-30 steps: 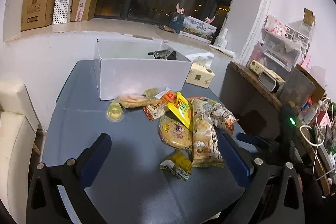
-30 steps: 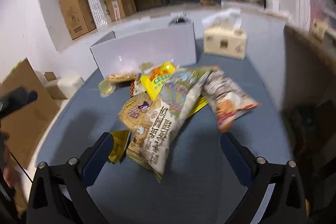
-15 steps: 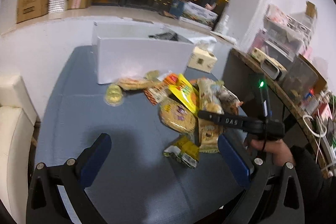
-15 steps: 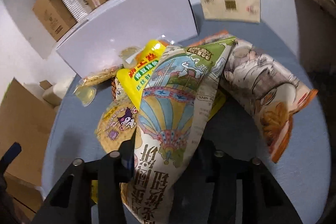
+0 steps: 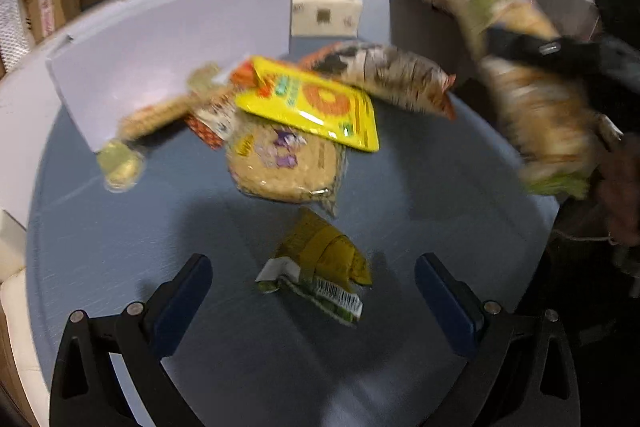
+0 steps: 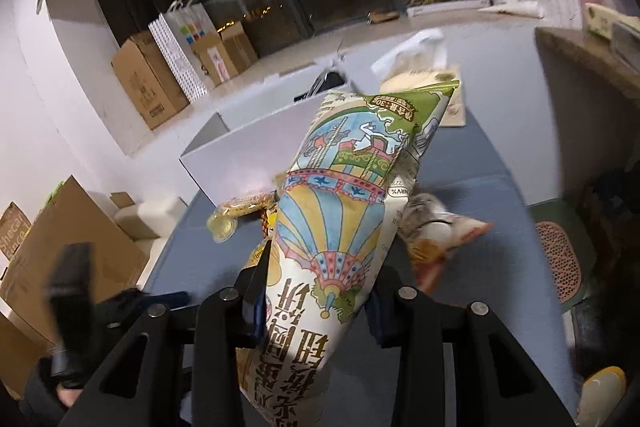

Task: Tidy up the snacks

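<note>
My right gripper (image 6: 318,293) is shut on a long balloon-print cracker bag (image 6: 352,203) and holds it lifted above the blue table (image 6: 492,211); the bag shows blurred in the left wrist view (image 5: 532,99). My left gripper (image 5: 314,287) is open and empty, low over the table, with a small olive-green packet (image 5: 320,267) between its fingers. Behind lie a round cracker pack (image 5: 280,163), a yellow pouch (image 5: 316,103), a striped chip bag (image 5: 384,75) and a jelly cup (image 5: 120,165). The white box (image 5: 160,43) stands behind the pile.
A tissue box (image 5: 324,11) sits right of the white box. Cardboard boxes (image 6: 148,83) line the window ledge, and more cardboard (image 6: 60,243) stands left of the table. A wooden counter (image 6: 592,55) runs along the right side.
My right gripper closed on the balloon-print bag and lifted it off the pile. My left gripper moved forward and lower toward the olive-green packet.
</note>
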{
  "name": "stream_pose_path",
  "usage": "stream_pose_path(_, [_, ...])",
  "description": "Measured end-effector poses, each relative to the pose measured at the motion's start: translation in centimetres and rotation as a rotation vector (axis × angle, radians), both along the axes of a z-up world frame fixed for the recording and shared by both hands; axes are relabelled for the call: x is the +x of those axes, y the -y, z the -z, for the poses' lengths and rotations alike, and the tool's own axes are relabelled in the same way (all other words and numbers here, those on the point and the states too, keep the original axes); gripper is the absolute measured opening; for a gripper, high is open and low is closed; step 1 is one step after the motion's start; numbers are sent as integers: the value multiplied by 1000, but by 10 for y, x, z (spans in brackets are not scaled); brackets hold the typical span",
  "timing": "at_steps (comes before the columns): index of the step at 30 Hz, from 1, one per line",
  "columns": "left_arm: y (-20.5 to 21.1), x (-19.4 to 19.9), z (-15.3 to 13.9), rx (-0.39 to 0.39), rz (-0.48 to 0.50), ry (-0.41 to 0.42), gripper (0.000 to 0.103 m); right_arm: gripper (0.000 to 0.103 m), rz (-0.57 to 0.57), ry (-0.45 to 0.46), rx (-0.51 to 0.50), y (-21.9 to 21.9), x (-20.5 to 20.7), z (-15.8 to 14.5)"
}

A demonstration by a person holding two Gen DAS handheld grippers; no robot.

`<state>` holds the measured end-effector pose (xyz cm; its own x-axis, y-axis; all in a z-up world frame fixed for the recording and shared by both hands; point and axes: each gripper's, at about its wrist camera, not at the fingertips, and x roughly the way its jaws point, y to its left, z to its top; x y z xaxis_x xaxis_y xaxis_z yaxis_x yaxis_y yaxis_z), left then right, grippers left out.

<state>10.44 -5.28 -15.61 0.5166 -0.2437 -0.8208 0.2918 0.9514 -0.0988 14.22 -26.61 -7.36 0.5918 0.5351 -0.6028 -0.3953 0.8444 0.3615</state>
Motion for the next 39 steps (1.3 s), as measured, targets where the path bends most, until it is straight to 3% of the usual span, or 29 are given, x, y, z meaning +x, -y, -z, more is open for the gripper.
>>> stream_pose_path(4, [5, 10, 11, 36, 6, -30, 101, 41, 15, 24, -16, 14, -15, -6])
stream_pose_path(5, [5, 11, 13, 42, 7, -35, 91, 41, 11, 19, -15, 16, -16, -5])
stream_pose_path(7, [5, 10, 12, 60, 11, -21, 60, 41, 10, 7, -11, 17, -16, -1])
stream_pose_path(10, [-4, 5, 5, 6, 13, -17, 51, 41, 8, -6, -4, 18, -13, 3])
stream_pose_path(14, [-25, -7, -16, -78, -32, 40, 50, 41, -18, -9, -3, 12, -10, 5])
stream_pose_path(19, [-65, -5, -62, -199, -124, 172, 50, 41, -101, 2, -15, -18, 6, -3])
stream_pose_path(25, [-122, 46, -117, -314, -243, 296, 50, 41, -212, 14, -36, -87, 54, -30])
stream_pose_path(30, [-156, 112, -140, -312, -314, 327, 50, 41, -275, 15, -39, -152, 108, -64])
stream_pose_path(36, [-180, 179, -141, -262, -350, 324, 50, 41, -319, -35, -96, -202, 205, -70])
stream_pose_path(39, [-185, 193, -133, -240, -368, 313, 61, 42, -338, -29, -162, -224, 233, -67])
